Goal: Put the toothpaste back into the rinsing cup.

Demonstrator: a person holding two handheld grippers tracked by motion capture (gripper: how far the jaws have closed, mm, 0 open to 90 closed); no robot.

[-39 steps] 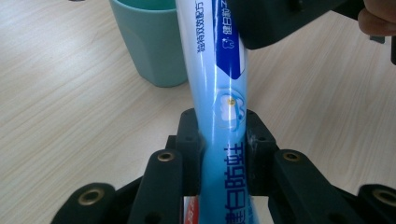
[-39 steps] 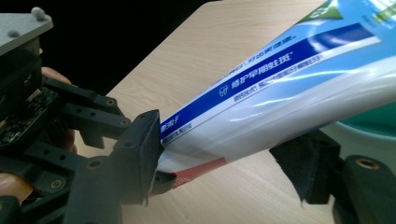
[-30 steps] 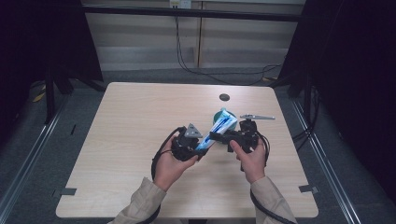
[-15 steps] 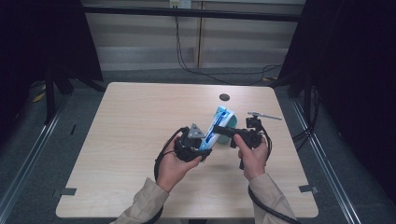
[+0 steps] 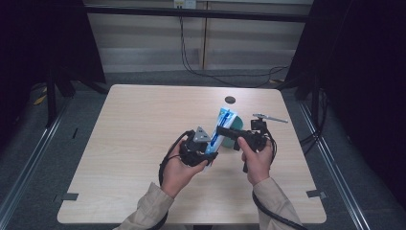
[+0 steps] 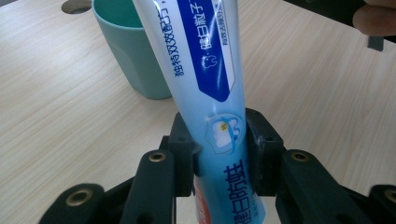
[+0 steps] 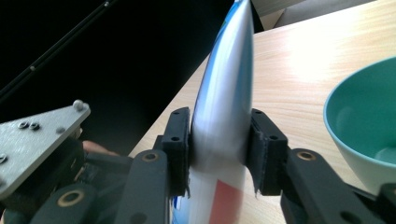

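Toothpaste tube pinched by both grippers' fingers, its ends cut off, green cup partly hidden behind.

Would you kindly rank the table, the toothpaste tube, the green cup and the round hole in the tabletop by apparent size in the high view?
1. Table, by far the largest.
2. Toothpaste tube, though jaws cover part of it.
3. Green cup, mostly hidden by the right gripper, so its rank is unsure.
4. Round hole, smallest.
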